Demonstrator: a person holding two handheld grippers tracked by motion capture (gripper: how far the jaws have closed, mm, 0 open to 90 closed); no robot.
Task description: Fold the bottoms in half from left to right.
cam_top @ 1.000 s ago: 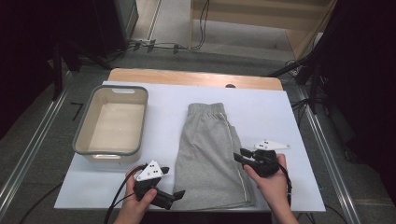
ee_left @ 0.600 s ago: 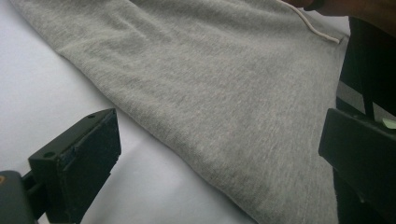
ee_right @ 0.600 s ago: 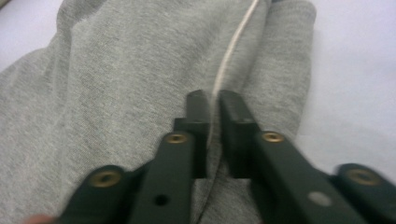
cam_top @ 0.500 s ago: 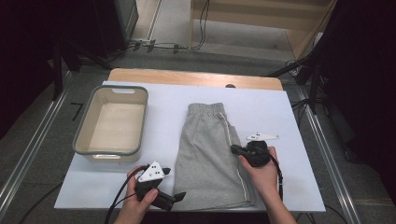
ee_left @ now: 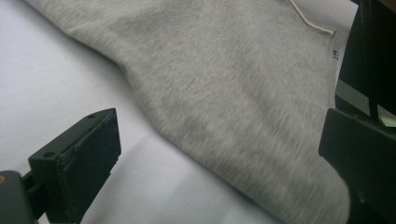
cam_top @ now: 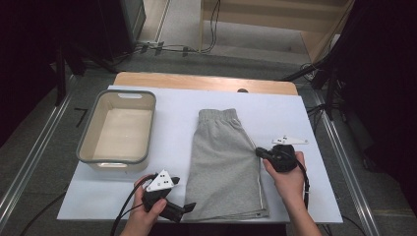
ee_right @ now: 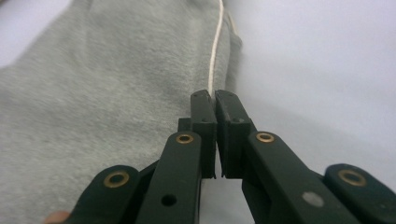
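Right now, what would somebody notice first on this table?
The grey shorts lying flat in the middle of the white table. The right hand-held gripper is shut at their right edge, and an empty tub sits to the left.

Your left gripper [cam_top: 189, 209] sits near you, jaws wide apart; your right gripper [cam_top: 259, 152] has just closed its jaws.

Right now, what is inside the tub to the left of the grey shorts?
Nothing visible: the tub shows a bare pale floor in the high view. Its near wall hides a thin strip of that floor. The grey shorts lie outside it on the white table.
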